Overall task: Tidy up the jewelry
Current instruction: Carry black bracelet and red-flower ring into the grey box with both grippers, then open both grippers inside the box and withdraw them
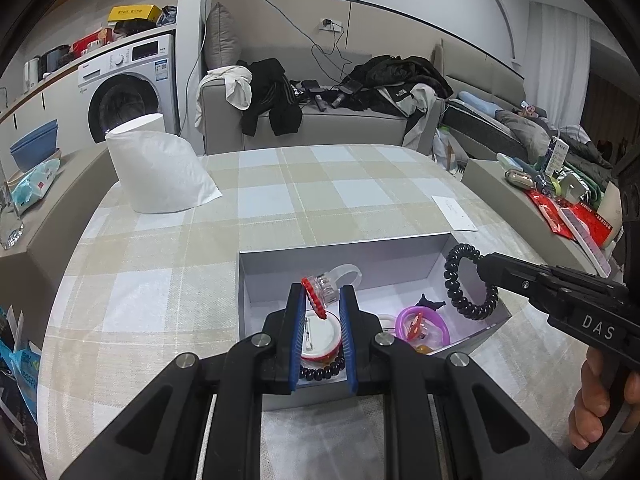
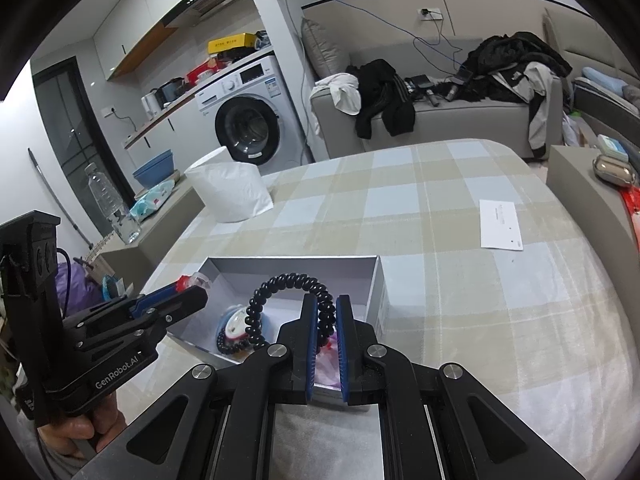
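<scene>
Setting: beige and pale-blue checked tablecloth (image 1: pixel 280 200) on a rounded table, a sofa with clothes and a washing machine seen behind.
Box: open silver-grey cardboard box (image 1: pixel 344 256) near the table's front edge, already holding a purple plastic ring (image 1: pixel 424 322), a dark bead bracelet (image 1: pixel 322 372) and a round white badge (image 1: pixel 320 336).
Left gripper (image 1: pixel 322 312): jaws clenched on a clear plastic toy ring with a red trim (image 1: pixel 320 290), held above the box.
Right gripper (image 2: pixel 327 316): jaws closed on a black coiled spiral hair tie (image 2: pixel 280 300), held over the box's right side.
Step judged: both pieces are being placed.
Next move: lowering and releasing inside the walls is called for.
Views: the paper slip (image 2: pixel 500 224) is shown whole only from the right wrist.
</scene>
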The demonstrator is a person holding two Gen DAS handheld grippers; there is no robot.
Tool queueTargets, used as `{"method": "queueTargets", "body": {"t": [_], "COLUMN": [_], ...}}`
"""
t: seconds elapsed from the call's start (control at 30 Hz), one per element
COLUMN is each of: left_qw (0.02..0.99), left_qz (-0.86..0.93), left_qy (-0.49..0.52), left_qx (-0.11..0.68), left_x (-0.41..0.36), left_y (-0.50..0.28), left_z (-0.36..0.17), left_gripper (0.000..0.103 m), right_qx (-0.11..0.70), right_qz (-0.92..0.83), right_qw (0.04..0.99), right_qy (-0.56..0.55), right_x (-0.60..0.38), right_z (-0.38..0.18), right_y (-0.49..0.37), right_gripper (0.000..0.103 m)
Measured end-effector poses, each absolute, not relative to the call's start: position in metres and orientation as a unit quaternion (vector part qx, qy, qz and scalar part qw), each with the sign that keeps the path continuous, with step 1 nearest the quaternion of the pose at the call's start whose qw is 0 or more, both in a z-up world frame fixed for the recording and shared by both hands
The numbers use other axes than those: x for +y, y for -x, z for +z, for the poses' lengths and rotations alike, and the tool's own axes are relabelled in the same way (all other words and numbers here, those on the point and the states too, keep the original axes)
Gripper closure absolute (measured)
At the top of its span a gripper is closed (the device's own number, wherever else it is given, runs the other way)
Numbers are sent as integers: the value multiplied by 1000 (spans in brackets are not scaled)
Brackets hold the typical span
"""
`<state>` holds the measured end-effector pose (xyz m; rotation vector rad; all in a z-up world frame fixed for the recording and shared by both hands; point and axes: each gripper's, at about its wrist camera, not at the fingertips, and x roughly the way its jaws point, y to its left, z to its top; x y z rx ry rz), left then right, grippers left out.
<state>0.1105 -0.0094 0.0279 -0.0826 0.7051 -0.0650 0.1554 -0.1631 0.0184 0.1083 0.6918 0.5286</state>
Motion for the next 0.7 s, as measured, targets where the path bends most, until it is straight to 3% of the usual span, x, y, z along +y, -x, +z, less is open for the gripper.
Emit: {"method": "queueTargets", "body": {"t": [0.7], "left_qw": [928], "left_qz": [-53], "left_qy": [31], "left_qx": [368], "left_x": [-18], "left_y": [-117], "left_z": [18], "left_gripper": [90], "right_qx": [360], "right_qz": [281], "right_qw": [889], "right_qy": [-43], "right_x": [-138], "right_z": [6], "right_y": [-161], "right_gripper": [92]}}
